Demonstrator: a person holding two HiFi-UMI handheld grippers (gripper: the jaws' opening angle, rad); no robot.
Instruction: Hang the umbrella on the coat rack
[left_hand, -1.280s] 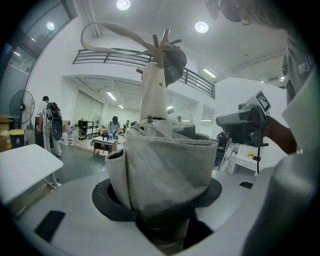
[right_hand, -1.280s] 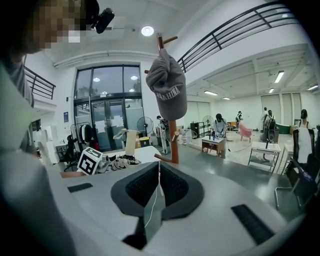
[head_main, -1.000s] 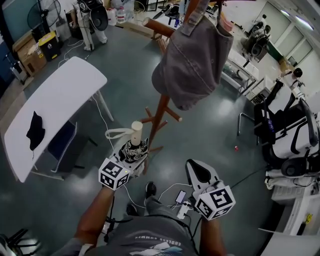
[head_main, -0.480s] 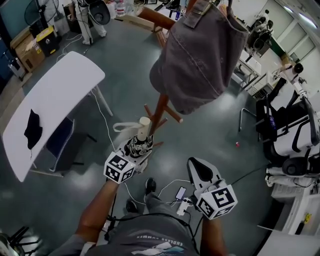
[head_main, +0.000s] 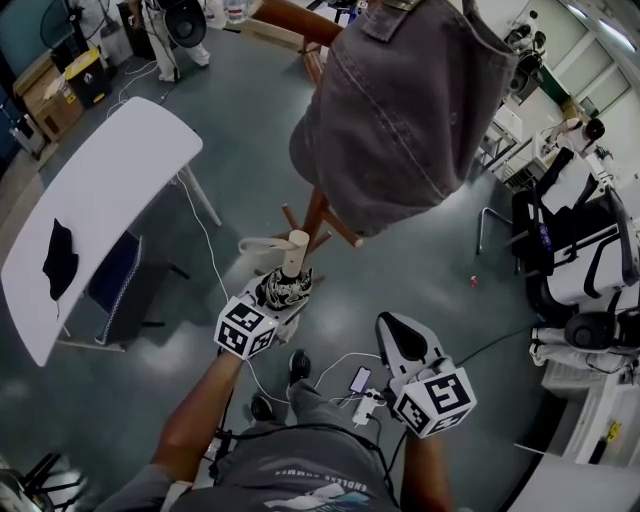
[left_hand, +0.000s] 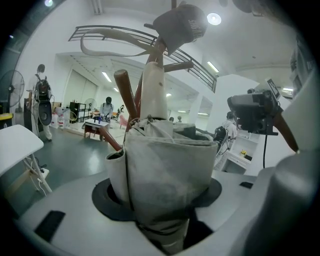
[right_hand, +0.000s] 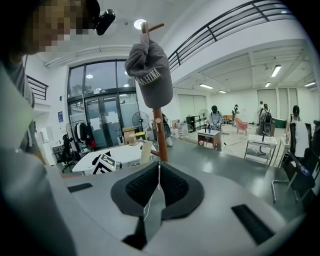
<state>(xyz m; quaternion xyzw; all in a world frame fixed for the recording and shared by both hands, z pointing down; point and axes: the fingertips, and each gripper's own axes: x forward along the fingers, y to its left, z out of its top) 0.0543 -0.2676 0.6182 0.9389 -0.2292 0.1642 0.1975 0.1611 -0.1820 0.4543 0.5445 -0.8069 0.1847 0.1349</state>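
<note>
**Head view.** The left claw (head_main: 283, 302) is clenching on the folded canopy of the umbrella (head_main: 285, 290). The umbrella is standing upright out of the jaws, with its cream handle (head_main: 297, 250) and limp wrist strap (head_main: 248, 242) pointing away from the claw. The coat rack (head_main: 317, 215) is rising just beyond the claw tips. One of its lower pegs (head_main: 345, 232) is lying near the handle, and a grey cap (head_main: 400, 110) is hanging high above. The right claw (head_main: 403, 345) is idling well apart to the right, carrying nothing. A white table (head_main: 100, 200) is standing far off to the left claw's left.

**Left gripper view.** The jaws are pressing into the bunched fabric of the umbrella (left_hand: 165, 165). The cloth is yielding, while a stiff core is probably resisting inside. The piece is judged light and compact. The handle (left_hand: 154, 90) is looking smooth and likely slippery, so the fabric body is offering the surer hold. That grip is also leaving the strap (left_hand: 125, 36) free as the loop to slip over a peg.

**Right gripper view.** The right claw's pads (right_hand: 177, 187) are meeting with nothing between them. Ahead of them the rack's pole (right_hand: 160, 135) is carrying the cap (right_hand: 150, 67).
</note>
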